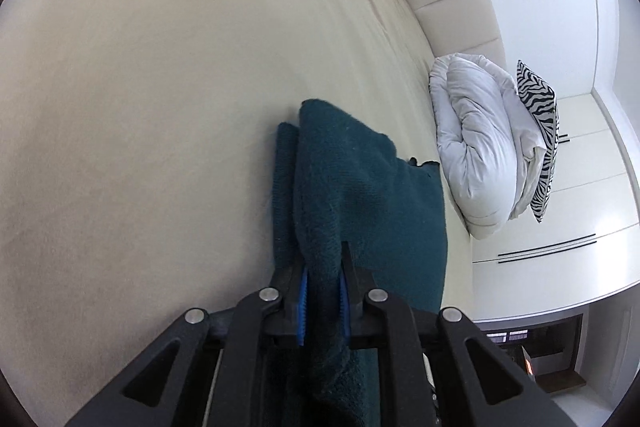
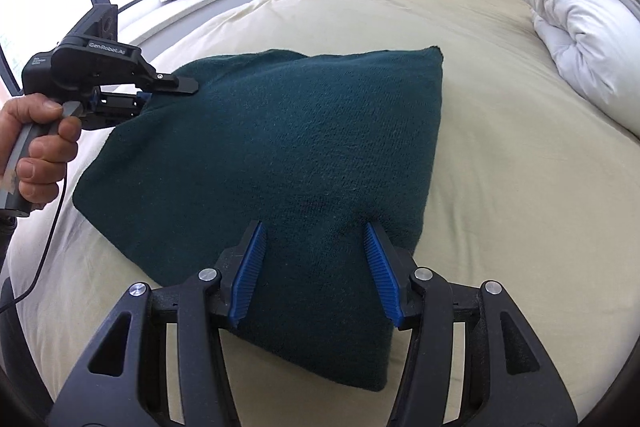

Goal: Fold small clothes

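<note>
Green sweater [image 2: 280, 155] lies folded mid-bed [image 2: 500, 187], toward my near edge. My left gripper [image 1: 323, 291] is clenched on its raised left corner. My right gripper [image 2: 316, 267] hangs spread wide above its near edge.

One dark green knitted garment [image 2: 288, 155] fills the middle of the right wrist frame. Two grippers show there: the left gripper [image 2: 188, 87] at the left edge, and the right gripper [image 2: 316, 239] at the bottom, each with two blue-padded fingers. One hand [image 2: 38, 143] appears at the left edge. One white folded duvet [image 2: 580, 27] sits at the upper right, with one zebra-striped cushion [image 1: 540, 135] right of centre in the left wrist frame. One bed [image 2: 520, 207] lies beneath them.
</note>
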A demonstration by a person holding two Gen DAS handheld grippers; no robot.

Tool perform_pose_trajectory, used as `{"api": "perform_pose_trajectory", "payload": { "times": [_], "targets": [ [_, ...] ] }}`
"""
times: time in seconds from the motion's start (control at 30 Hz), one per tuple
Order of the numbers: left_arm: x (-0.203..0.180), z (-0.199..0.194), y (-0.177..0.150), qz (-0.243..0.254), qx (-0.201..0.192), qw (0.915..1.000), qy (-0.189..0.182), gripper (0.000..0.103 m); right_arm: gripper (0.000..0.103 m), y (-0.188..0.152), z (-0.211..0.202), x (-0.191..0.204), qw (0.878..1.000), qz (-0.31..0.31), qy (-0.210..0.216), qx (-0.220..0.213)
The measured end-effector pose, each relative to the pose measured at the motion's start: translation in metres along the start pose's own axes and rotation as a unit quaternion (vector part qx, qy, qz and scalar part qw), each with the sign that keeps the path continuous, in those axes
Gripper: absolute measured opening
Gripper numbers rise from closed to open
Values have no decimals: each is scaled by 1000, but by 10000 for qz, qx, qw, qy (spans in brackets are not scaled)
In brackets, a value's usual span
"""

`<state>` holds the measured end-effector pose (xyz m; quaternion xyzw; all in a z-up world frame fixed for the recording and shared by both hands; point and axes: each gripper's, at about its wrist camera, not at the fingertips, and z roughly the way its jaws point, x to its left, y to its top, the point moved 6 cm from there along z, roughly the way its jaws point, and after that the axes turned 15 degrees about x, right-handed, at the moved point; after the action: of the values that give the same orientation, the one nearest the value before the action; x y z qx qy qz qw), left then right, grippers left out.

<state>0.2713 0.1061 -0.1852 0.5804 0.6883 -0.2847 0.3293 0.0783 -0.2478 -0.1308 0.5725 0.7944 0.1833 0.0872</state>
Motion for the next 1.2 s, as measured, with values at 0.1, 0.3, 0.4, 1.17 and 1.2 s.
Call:
{"api": "perform_pose_trajectory", "payload": {
  "times": [0.1,0.3,0.4,1.17,1.2],
  "targets": [
    [-3,-7,-5,30,-173,9998,36,21,56,-4,12,7,9998,-121,-145,28],
    [-44,-45,-22,720,-959,9888,893,38,56,-9,-17,-6,9987,269,238,-363],
    [-71,-36,-35,1341,-980,9794,1145,38,56,-6,-28,-6,9965,362,488,-573],
    [-116,-9,-26,2179,-1365,9466,1946,52,57,35,-32,-72,9452,1506,2888,-238],
    [-120,0,-18,2200,-1331,9450,2022,53,57,51,-23,-71,9279,1614,3357,-163]
  ]
}}
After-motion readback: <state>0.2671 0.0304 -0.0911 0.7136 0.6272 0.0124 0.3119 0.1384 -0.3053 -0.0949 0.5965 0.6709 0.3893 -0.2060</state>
